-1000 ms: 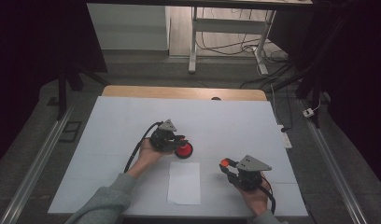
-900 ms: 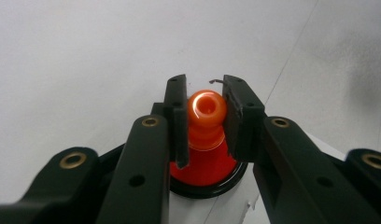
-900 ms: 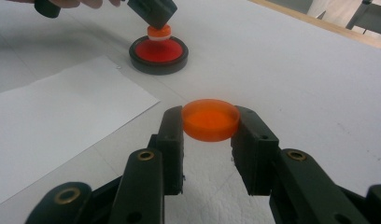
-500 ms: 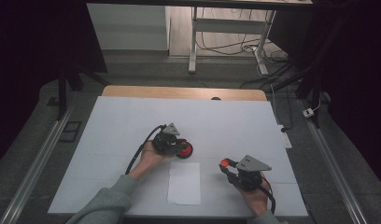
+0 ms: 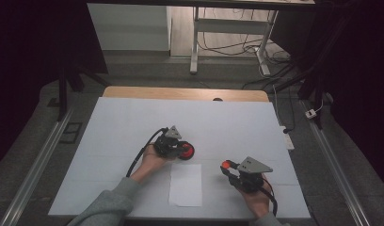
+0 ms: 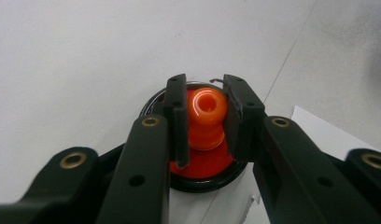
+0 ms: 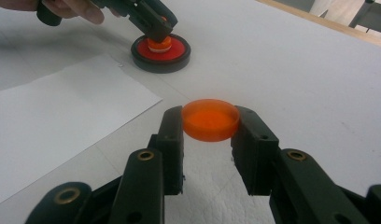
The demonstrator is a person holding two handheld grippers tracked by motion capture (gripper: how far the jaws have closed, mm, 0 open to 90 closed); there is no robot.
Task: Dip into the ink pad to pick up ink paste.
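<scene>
Plastic dominates what I'm handling: glossy, translucent orange pieces against matte black jaws. My left gripper (image 6: pixel 205 112) is clamped on an orange knob (image 6: pixel 206 105), a rounded, waisted shape with a small dimple on top, smooth and shiny. That knob rises from a round black dish (image 7: pixel 160 51) with a low rim, whose inside is lined by a flat red disc (image 7: pixel 177 48); the dish sits on the white table cover (image 5: pixel 228 122), touching the far corner of a white paper sheet (image 5: pixel 185 184) as the left gripper view shows it.

My right gripper (image 7: pixel 210 123) is closed on an orange cap (image 7: pixel 210 119), a shallow round lid with a straight wall and a finely grained flat top, pinched by its sides and held level just above the cover. From above, I see this gripper (image 5: pixel 230 168) to the right of the sheet, well apart from the dish.

Close up, the cover looks faintly pebbled, with thin seam lines crossing it. The sheet lies flat and smooth between my two hands.
</scene>
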